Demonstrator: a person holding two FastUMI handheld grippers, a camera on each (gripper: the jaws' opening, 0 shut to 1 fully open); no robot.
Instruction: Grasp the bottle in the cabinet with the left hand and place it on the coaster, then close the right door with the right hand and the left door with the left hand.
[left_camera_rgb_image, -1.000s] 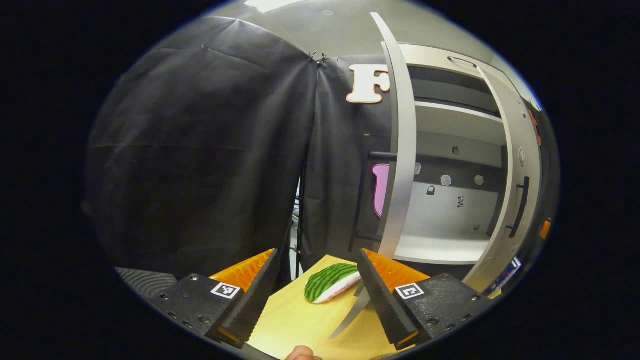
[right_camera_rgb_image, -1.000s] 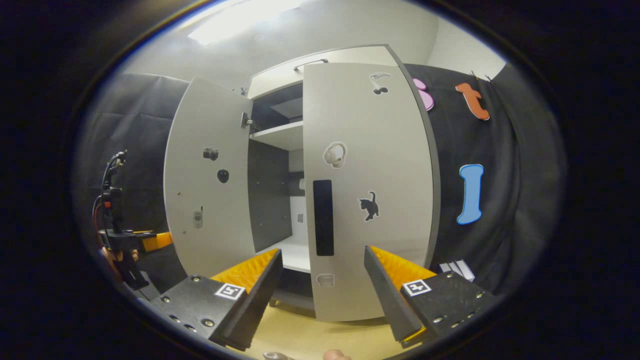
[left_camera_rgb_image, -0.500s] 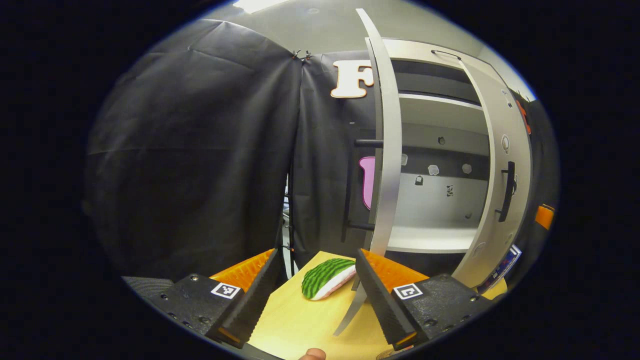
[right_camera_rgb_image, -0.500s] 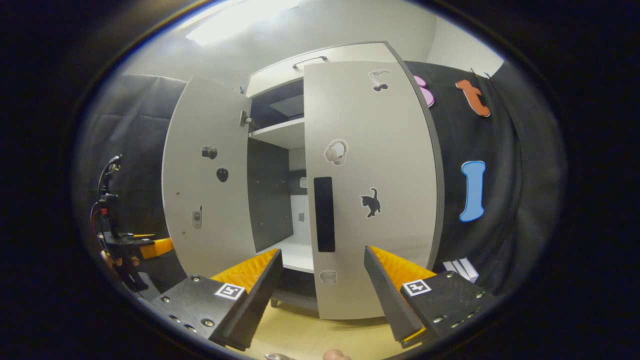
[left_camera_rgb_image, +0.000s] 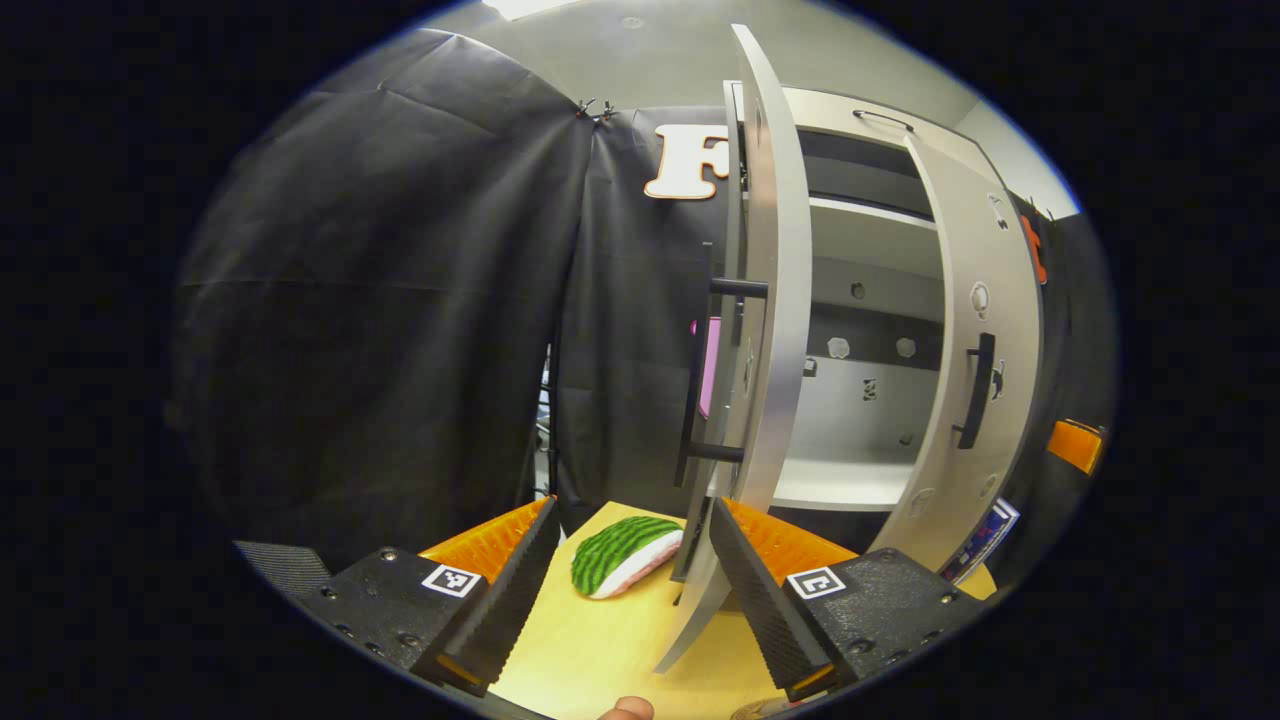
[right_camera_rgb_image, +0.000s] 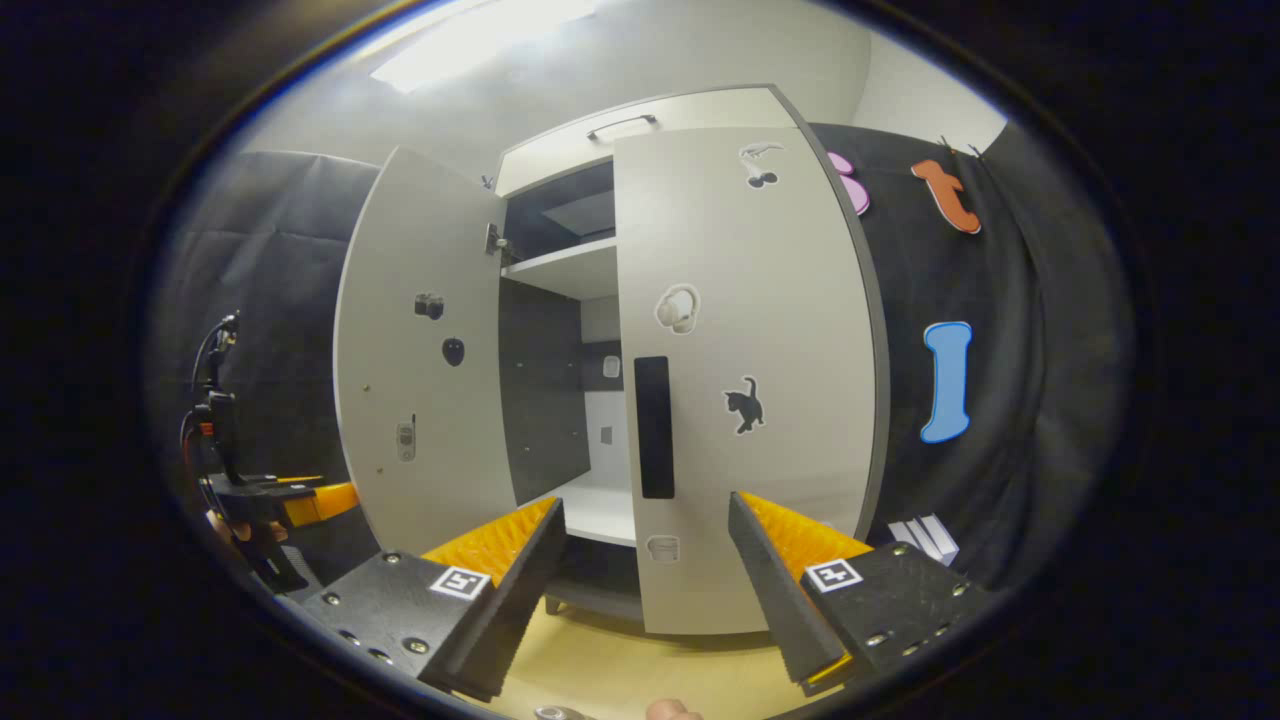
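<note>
Left tongs (left_camera_rgb_image: 625, 590) gape wide, nothing between the fingers; right tongs (right_camera_rgb_image: 645, 585) also wide & empty. In the left gripper view the left door (left_camera_rgb_image: 765, 330) stands nearly edge-on at abt 1 o'clock from the tongs, long axis vertical, its lower corner dropping just beside the right-hand finger; whether they touch I can't tell. Its dark bar handle (left_camera_rgb_image: 700, 380) sits on the face turned toward 11 o'clock, i.e. the outer side, so judging by that, a push from that side toward 3 o'clock would swing it shut. Left tongs are clearly the nearer pair for this door. Beyond it at 2 o'clock: cabinet (left_camera_rgb_image: 850, 110) interior w/ bare lower shelf (left_camera_rgb_image: 850, 480), & the right door (left_camera_rgb_image: 975, 350) w/ its own handle. A green striped watermelon-slice toy (left_camera_rgb_image: 625, 555) lies on the counter (left_camera_rgb_image: 590, 650) at 12 o'clock, just ahead of the tongs. In the right gripper view the right door (right_camera_rgb_image: 745, 380) is at 12 o'clock, face-on, looks nearly closed; left door (right_camera_rgb_image: 425, 350) hangs open at 10 o'clock; the other gripper, held in a hand, at 9 o'clock. Bottle & coaster: can't place either w/ confidence. Judged step: closing the left door.
</note>
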